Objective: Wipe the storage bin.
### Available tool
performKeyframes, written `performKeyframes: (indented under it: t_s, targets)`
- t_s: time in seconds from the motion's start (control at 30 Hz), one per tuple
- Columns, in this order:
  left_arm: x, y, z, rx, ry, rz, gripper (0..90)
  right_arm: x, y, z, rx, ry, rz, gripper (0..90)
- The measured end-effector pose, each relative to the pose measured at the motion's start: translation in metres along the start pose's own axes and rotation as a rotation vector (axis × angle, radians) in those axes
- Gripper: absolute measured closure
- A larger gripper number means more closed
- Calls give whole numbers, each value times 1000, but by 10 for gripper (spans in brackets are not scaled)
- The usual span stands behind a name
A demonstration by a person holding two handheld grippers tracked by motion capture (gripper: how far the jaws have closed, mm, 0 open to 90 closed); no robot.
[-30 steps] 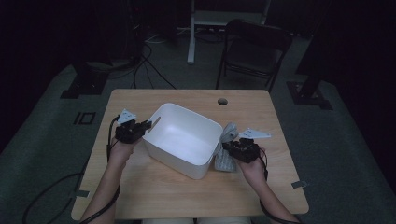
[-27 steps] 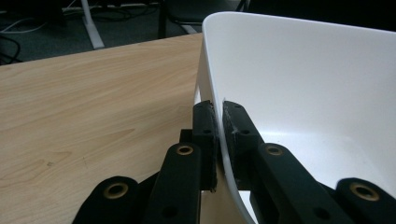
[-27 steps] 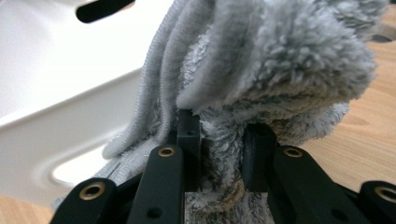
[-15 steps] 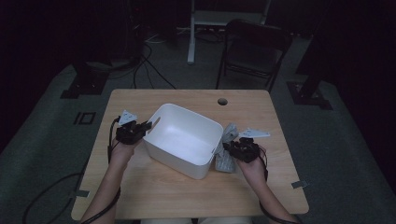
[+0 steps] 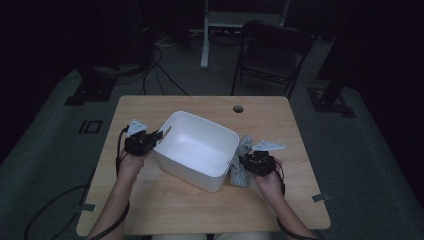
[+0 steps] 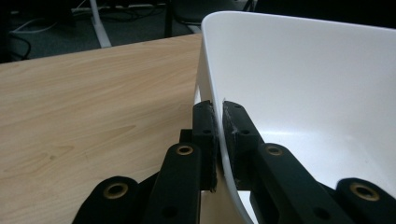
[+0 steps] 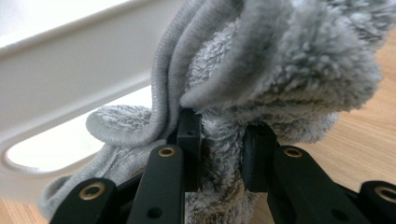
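Towel (image 7: 280, 60), grey and fluffy, is sitting bunched on the table (image 5: 165, 210) just right of centre in the high view, pressed against the outer wall of the white tub (image 5: 197, 150). The right gripper (image 7: 219, 149) is pinching a thick fold of it, jaws narrowed on the pile. The left gripper (image 6: 215, 140) is clamping the tub's rim at centre left, one jaw inside the wall and one outside. To do this well, the left hand should be keeping the tub steady while the right is raising the cloth clear above the rim before crossing over, so no trailing edge is catching the wall and tipping the tub.
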State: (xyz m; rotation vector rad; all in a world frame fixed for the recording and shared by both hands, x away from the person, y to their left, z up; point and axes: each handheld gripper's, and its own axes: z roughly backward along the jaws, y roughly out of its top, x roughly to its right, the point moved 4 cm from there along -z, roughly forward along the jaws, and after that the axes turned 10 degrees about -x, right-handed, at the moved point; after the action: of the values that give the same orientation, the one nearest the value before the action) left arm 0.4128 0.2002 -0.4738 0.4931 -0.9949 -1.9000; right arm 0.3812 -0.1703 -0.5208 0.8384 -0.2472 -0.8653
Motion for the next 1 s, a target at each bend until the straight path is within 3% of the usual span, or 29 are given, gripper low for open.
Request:
performKeyframes:
  t_s: [0.1, 0.17, 0.27, 0.37, 0.5, 0.53, 0.67, 0.7, 0.73, 0.83, 1.0]
  targets:
    - [0, 0, 0, 0, -4, -3, 840, 1, -3, -6, -25, -10, 1, 737]
    - [-1, 0, 0, 4, -10, 7, 837, 1, -9, -17, -74, -40, 19, 738]
    - [-1, 0, 0, 5, -4, 9, 838, 5, -16, -27, -104, -14, -12, 738]
    - [-1, 0, 0, 5, 6, 29, 840, 5, -14, -25, -111, -3, -25, 739]
    - [-1, 0, 1, 1, 2, 42, 842, 0, -12, -10, -79, 51, -44, 738]
    - [-1, 0, 1, 1, 5, 43, 842, -8, -11, 4, -55, 66, -31, 737]
    - [0, 0, 0, 0, -3, 43, 841, -27, -10, 21, -18, 110, -9, 738]
    - [0, 0, 0, 0, -3, 43, 841, -27, -10, 21, -18, 110, -9, 738]
    - [1, 0, 0, 1, -5, 40, 841, -33, -11, 14, -29, 74, 23, 739]
    - [0, -1, 0, 3, 1, 39, 841, -31, -13, 5, -10, 73, -4, 742]
    - [1, -1, 1, 5, 6, 42, 840, -32, -13, 3, -4, 24, 19, 743]
